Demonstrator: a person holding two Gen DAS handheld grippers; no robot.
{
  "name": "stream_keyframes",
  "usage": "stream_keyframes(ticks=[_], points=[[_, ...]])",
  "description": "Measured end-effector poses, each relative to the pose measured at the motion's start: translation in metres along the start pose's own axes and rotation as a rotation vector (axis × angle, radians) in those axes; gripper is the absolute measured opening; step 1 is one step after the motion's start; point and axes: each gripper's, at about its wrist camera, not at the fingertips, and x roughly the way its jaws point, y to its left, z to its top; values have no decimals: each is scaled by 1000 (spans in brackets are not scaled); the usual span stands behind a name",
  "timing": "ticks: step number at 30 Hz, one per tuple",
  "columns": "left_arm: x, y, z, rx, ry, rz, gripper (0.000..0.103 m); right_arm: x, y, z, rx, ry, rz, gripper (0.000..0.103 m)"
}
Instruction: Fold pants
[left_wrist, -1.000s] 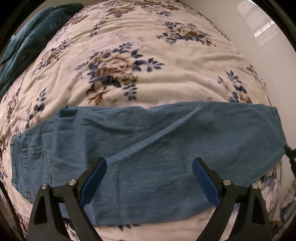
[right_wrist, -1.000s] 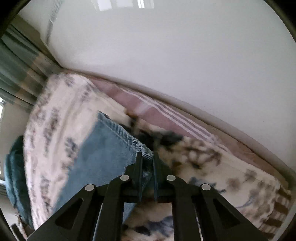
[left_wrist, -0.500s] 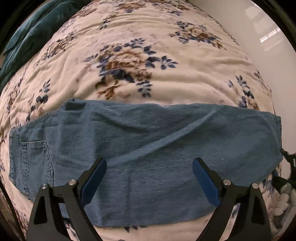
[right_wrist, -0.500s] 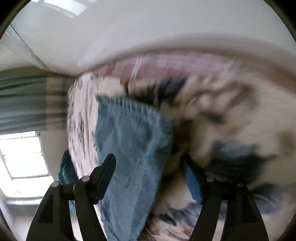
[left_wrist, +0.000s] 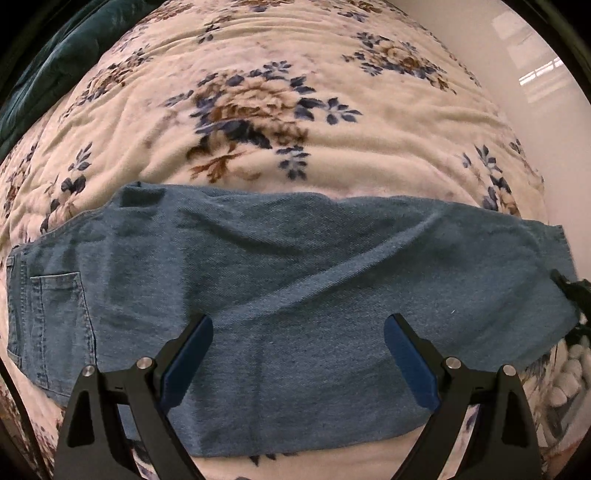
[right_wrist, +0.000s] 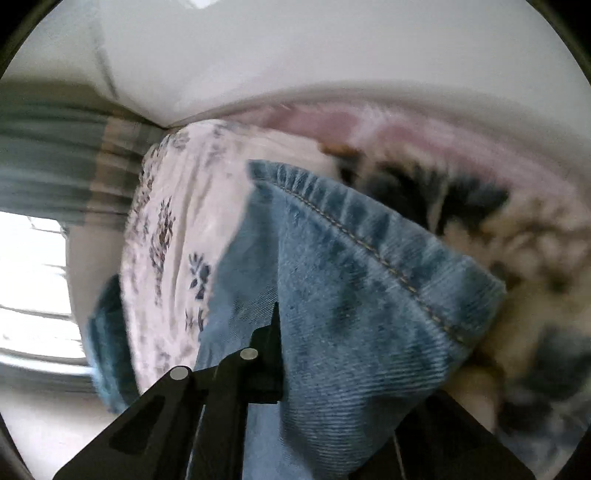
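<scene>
Right gripper (right_wrist: 280, 354) has just been closing and now pinches the hem end of the jeans (left_wrist: 295, 295). Jeans lie flat across the flowered blanket (left_wrist: 258, 110), stretching sideways, waist far off. Left gripper (left_wrist: 297, 354) hangs open over their middle.

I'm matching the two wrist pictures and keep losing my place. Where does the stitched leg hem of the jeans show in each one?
Left wrist view: the hem is at the far right edge, where the jeans end beside the right gripper.
Right wrist view: the hem runs diagonally across the centre, close to the lens, draped over the fingers.
Shared landmark: the floral blanket under the jeans.
</scene>
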Motion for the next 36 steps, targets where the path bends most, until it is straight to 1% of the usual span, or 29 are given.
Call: stream_keyframes(ticks=[1, 2, 4, 7, 8, 9, 11, 12, 13, 14, 16, 17, 19, 21, 23, 25, 27, 28, 29, 30, 31, 32, 33, 34, 35, 36], points=[[-2, 4, 0, -6, -4, 2, 95, -9, 10, -3, -38, -14, -23, 9], [-5, 9, -1, -12, -11, 8, 95, -22, 32, -8, -102, -31, -50, 9], [-10, 18, -1, -20, -20, 15, 95, -39, 69, -18, -192, -54, -81, 9], [-23, 39, -2, -40, -38, 23, 95, -54, 130, -43, -321, -80, -107, 9], [-29, 50, -3, -53, -46, 27, 95, -55, 155, -58, -372, -81, -113, 9], [-34, 61, -4, -68, -51, 26, 95, -57, 167, -68, -396, -79, -113, 8], [-46, 86, -7, -108, -65, 28, 95, -53, 204, -99, -483, -69, -125, 8], [-53, 102, -11, -137, -74, 32, 95, -52, 221, -119, -532, -63, -130, 8], [-59, 117, -15, -164, -80, 32, 95, -42, 241, -142, -584, -38, -130, 8], [-67, 138, -21, -207, -84, 36, 95, -32, 255, -157, -615, -21, -132, 8], [-77, 172, -34, -281, -82, 46, 95, -9, 283, -205, -715, 17, -138, 8], [-82, 195, -44, -333, -77, 49, 95, 6, 297, -237, -789, 32, -152, 8], [-89, 228, -61, -411, -66, 71, 95, 43, 314, -302, -892, 109, -160, 8], [-95, 262, -80, -479, -56, 104, 95, 70, 322, -357, -1000, 145, -186, 8], [-98, 288, -93, -528, -45, 130, 95, 93, 321, -413, -1134, 161, -241, 8], [-101, 305, -104, -560, -38, 144, 95, 99, 313, -451, -1220, 161, -274, 9], [-101, 313, -110, -565, -37, 153, 95, 95, 309, -470, -1283, 144, -283, 9], [-100, 315, -112, -563, -34, 159, 95, 96, 307, -481, -1324, 150, -299, 11], [-98, 317, -114, -563, -30, 156, 95, 98, 304, -485, -1349, 162, -320, 15], [-96, 318, -115, -566, -27, 146, 95, 106, 304, -486, -1369, 183, -334, 26], [-96, 319, -116, -569, -25, 138, 95, 112, 303, -489, -1379, 229, -341, 32], [-95, 320, -116, -572, -25, 131, 95, 115, 302, -487, -1383, 255, -348, 32], [-96, 320, -114, -577, -31, 117, 95, 114, 305, -487, -1385, 286, -349, 38], [-99, 319, -113, -587, -48, 96, 95, 108, 309, -484, -1358, 341, -299, 54], [-104, 318, -110, -596, -67, 78, 95, 102, 311, -480, -1322, 393, -242, 66], [-107, 317, -107, -600, -80, 64, 95, 91, 315, -473, -1245, 482, -146, 82]])
